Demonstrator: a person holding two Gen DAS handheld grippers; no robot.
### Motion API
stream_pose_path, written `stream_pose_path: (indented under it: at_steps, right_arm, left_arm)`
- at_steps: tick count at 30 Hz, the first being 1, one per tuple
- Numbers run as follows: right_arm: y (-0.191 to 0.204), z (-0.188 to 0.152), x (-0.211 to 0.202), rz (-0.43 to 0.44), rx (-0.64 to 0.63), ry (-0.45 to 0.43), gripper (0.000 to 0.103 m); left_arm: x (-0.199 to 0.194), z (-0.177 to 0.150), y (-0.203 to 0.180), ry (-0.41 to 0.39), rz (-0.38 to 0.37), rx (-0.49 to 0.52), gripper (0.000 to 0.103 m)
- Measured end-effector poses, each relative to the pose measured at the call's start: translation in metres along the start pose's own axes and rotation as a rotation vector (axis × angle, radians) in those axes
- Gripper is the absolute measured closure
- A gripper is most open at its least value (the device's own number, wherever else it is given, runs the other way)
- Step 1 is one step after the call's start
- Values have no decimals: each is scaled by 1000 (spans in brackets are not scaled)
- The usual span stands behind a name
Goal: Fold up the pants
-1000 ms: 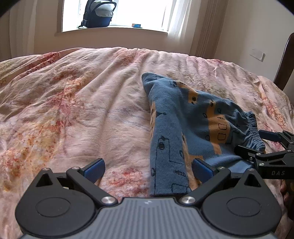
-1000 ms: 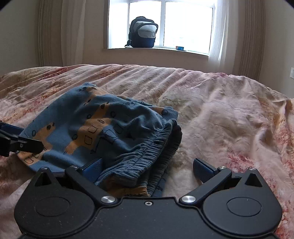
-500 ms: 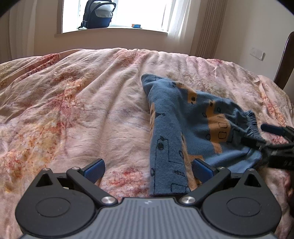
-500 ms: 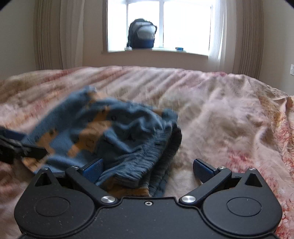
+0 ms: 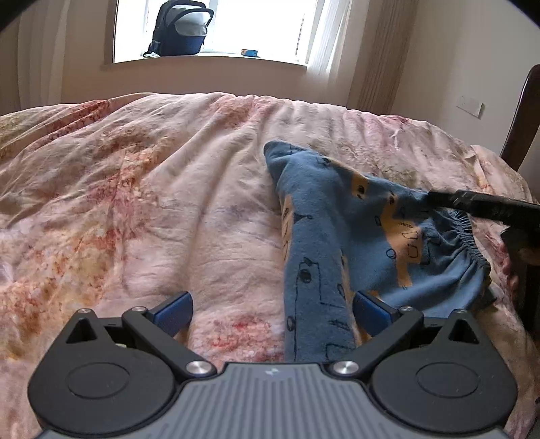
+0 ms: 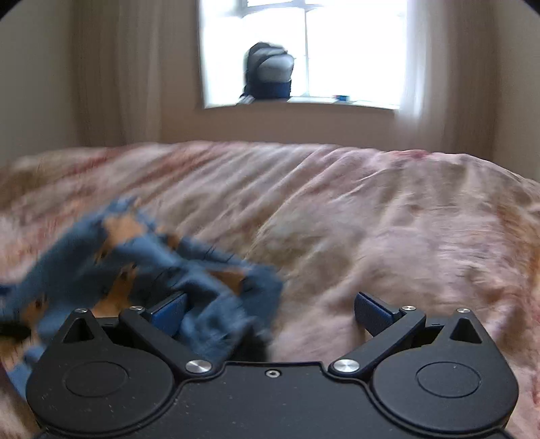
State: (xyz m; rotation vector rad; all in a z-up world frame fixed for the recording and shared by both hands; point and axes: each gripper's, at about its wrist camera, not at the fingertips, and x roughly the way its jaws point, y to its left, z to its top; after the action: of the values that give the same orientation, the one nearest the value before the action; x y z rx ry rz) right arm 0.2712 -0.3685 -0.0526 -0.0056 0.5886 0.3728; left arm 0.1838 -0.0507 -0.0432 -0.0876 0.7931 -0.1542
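Observation:
Blue pants (image 5: 324,243) with orange print lie crumpled on the pink floral quilt (image 5: 135,202), right of centre. One leg runs toward me and ends just inside the right finger of my left gripper (image 5: 271,312), which is open and low over the quilt. The elastic waistband (image 5: 472,243) bunches at the right. My right gripper (image 6: 270,312) is open, and blurred blue fabric (image 6: 141,270) drapes over its left finger (image 6: 168,309). In the left wrist view one black finger (image 5: 472,202) of that gripper touches the pants' raised upper edge.
A dark backpack (image 5: 180,30) sits on the windowsill behind the bed. A dark wooden post (image 5: 519,114) stands at the right edge, and a hand (image 5: 509,266) shows below it. Bare quilt stretches left and far of the pants.
My right gripper has risen and swung up over the waistband, dragging the fabric's edge upward; its view is now motion-blurred. The left gripper has stayed put.

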Motion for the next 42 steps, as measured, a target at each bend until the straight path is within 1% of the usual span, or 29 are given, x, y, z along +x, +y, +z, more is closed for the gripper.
stream_pose_path:
  at_steps: [1,2,5,6,7,9,10,12,15,18,23,28,30,35,39,41,42]
  right_arm:
    - [-7,1,-6,26,34,-34,0]
    - [-12,4,-10,59,61,-51,0]
    - [-29,8,-10,196,176,-64,0]
    - [-32,9,-6,232,210,-54,0]
    - [-35,8,3,290,247,-13,0]
    - [-35,4,20,380,277,67,0]
    - [-35,0,25,396,274,79,0]
    - [-37,-7,26,406,281,55,0]
    - [-35,-9,21,419,287,43,0]
    - [-32,-12,19,409,260,25,0]
    - [-24,-15,21,374,206,21,0]
    - [-23,-16,22,375,210,21,0]
    - [-25,-16,20,383,224,16,0]
    - [-34,-19,16,459,297,7,0]
    - [-36,-19,15,467,328,-1,0]
    - [-39,-20,14,472,345,-7,2]
    - [-40,-20,13,467,349,-9,4]
  left_arm:
    - [-2,2,0,-2,-6,-8,0]
    - [-4,3,0,-11,-17,-17,0]
    - [-10,10,-2,-63,-72,-50,0]
    - [-9,12,-3,-69,-89,-56,0]
    - [-7,15,-4,-64,-104,-58,0]
    - [1,16,-7,-43,-112,-63,0]
    - [6,14,-8,-31,-104,-69,0]
    - [15,6,-11,-12,-83,-68,0]
    - [19,-5,-20,-35,-36,-18,0]
    - [20,-8,-24,-46,-14,-7,0]
    - [21,-9,-25,-49,-13,-15,0]
    - [21,-10,-25,-45,-15,-18,0]
    - [21,-9,-24,-41,-18,-21,0]
    - [22,-8,-22,-32,-26,-42,0]
    - [24,-8,-16,-25,-51,-55,0]
    - [22,-8,-16,-24,-56,-46,0]
    - [21,-8,-16,-23,-58,-52,0]
